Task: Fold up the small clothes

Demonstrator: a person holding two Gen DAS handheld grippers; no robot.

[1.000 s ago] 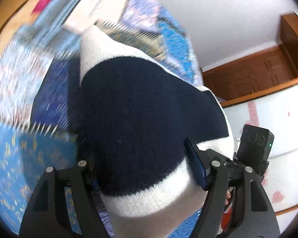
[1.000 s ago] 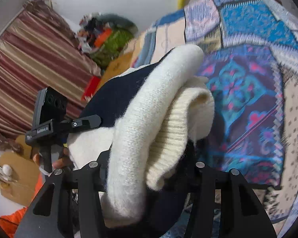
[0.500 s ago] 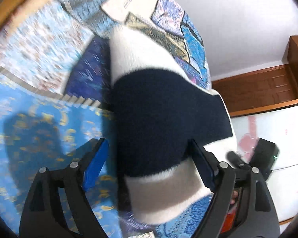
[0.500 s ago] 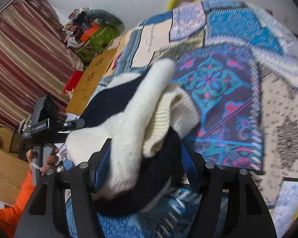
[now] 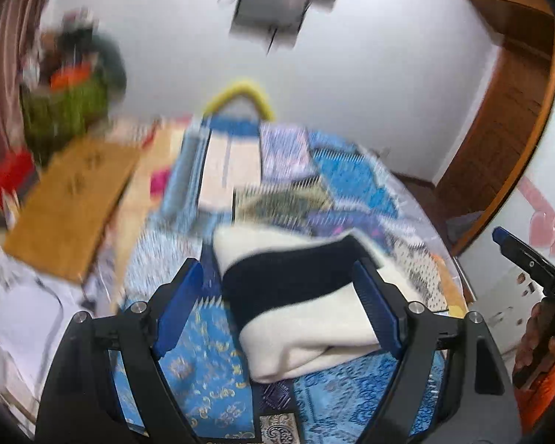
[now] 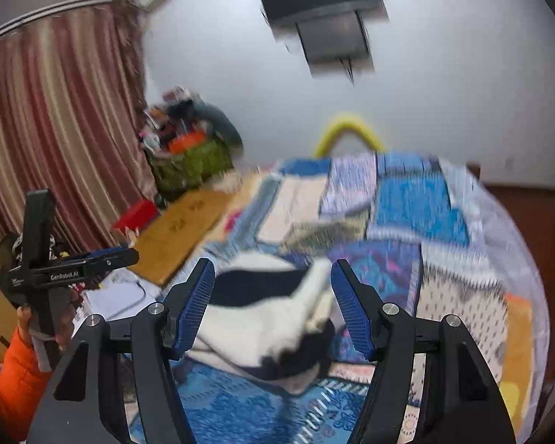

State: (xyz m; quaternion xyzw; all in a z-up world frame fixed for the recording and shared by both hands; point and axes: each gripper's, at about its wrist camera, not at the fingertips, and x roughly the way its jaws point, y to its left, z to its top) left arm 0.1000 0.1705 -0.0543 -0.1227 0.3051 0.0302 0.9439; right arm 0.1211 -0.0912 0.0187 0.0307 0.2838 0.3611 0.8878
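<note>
While both grippers hang above the patchwork quilt, the folded navy-and-cream sweater lies on it below and ahead of their tips, pinched by neither. Seen from the left gripper, whose blue pads stand spread, the sweater sits between the fingers, nearer the right one. Under the right gripper, also spread and empty, the sweater lies just beyond the fingertips.
</note>
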